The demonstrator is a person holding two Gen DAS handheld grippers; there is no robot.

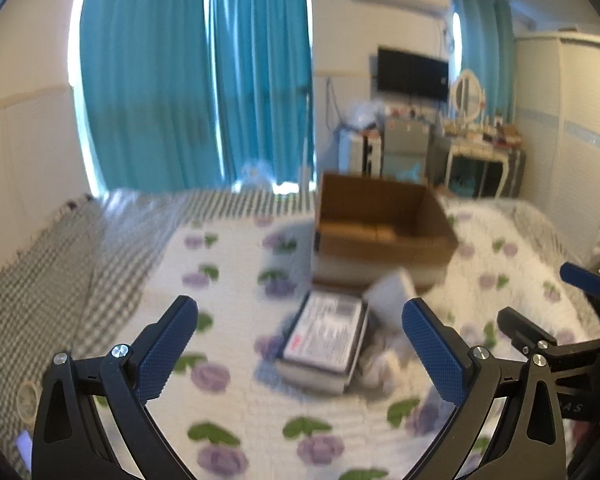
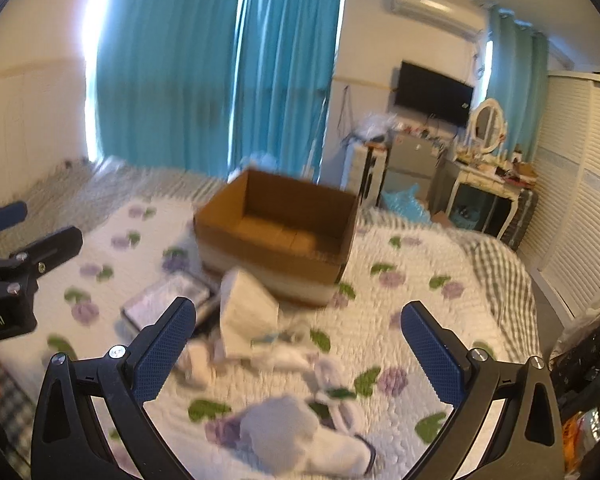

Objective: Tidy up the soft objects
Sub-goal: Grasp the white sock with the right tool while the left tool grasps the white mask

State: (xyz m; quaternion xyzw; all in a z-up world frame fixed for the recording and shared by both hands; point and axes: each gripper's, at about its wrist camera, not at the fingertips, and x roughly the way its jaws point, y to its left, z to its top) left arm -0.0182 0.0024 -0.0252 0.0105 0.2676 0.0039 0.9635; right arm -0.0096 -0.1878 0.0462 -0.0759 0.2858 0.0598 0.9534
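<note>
While both grippers are held spread and empty, the white sock [image 2: 300, 436] is seen on the bed [image 2: 420, 280] at six o'clock between the right gripper [image 2: 298, 356] fingers, nearer than the left gripper [image 1: 300, 356]; the cardboard box [image 2: 276, 236] lies at twelve

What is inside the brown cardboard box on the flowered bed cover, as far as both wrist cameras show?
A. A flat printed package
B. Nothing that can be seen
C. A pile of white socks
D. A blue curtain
B: the brown cardboard box shows only its bare brown floor and walls, while the white soft items and the flat printed package lie outside it on the flowered bed cover.
</note>
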